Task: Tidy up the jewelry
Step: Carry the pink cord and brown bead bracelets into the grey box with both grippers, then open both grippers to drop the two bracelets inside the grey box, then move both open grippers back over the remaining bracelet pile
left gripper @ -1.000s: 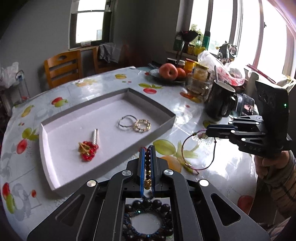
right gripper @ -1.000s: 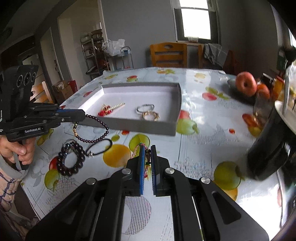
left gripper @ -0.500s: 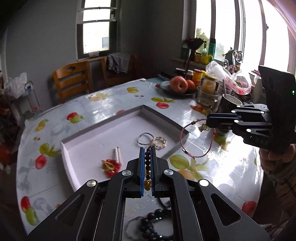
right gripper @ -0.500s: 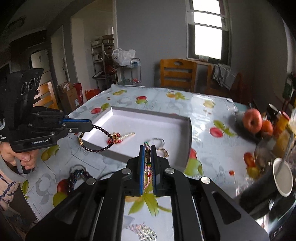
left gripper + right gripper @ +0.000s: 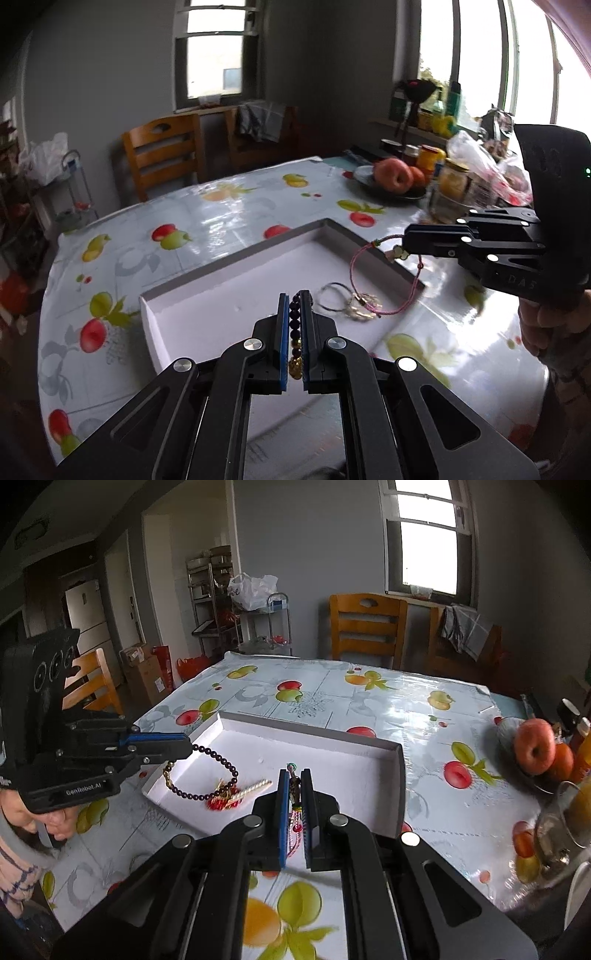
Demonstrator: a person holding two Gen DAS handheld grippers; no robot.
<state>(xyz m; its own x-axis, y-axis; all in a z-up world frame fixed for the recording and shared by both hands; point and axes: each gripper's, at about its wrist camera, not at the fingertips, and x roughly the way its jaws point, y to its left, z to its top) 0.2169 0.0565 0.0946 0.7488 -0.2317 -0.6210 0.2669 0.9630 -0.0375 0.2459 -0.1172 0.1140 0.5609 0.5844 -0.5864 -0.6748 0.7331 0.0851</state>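
Left gripper [image 5: 294, 306]: clamped on dark bead bracelet [image 5: 218, 760], loop hanging over white tray [image 5: 369, 775]. Right gripper [image 5: 294, 782]: clamped on pink cord bracelet [image 5: 364, 280], dangling above tray.

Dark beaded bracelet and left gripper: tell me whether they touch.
Touching. Left wrist view shows the left gripper shut on the dark beaded bracelet; right wrist view shows its loop dangling.

Left wrist view: tray's [image 5: 236, 258] near edge hidden behind left tool [image 5: 294, 332]; ring cluster [image 5: 360, 310] blurred, pieces not separable. Right wrist view: red ornament [image 5: 221, 801] smeared; glass [image 5: 561, 834] cut by frame edge.
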